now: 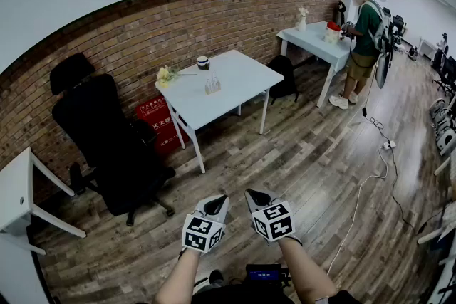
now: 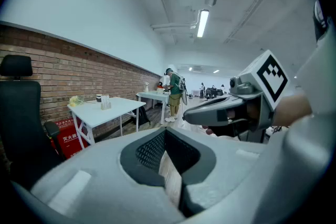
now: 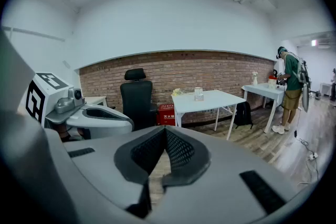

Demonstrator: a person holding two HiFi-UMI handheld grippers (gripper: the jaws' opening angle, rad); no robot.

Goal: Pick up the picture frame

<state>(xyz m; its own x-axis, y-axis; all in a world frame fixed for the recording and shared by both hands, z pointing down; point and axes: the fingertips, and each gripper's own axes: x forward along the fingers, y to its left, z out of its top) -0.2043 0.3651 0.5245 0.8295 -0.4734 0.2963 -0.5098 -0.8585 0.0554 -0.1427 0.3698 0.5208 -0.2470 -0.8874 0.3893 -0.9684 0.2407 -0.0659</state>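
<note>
- Our left gripper (image 2: 166, 132) has its jaws clenched together, with nothing between the dark ribbed pads.
- Our right gripper (image 3: 165, 131) is pressed shut in the same way and holds nothing.
- In the head view the two grippers sit side by side, close but not touching, low over the wooden floor (image 1: 306, 153). Each shows its marker cube (image 1: 202, 233) toward us, and our bare forearms (image 1: 303, 270) run back from them.
- Ahead of the tips, well apart from both grippers, a white table (image 1: 239, 82) stands against the brick wall (image 1: 178, 18).
- Near the middle of that table stands a small, clear, upright thing that we take for the picture frame (image 1: 212, 85). It is too small for us to tell more.
- Yellow flowers (image 1: 166, 75) lie at the table's left corner, and a dark cup (image 1: 203, 62) stands close to the wall.
- A red box (image 1: 158, 121) sits on the floor by the table's left end, and a black office chair (image 1: 107, 128) stands left of it.
- Further right, a person (image 1: 365, 32) stands at a second white table (image 1: 313, 39). A black bag (image 1: 285, 76) rests on the floor between the two tables.
</note>
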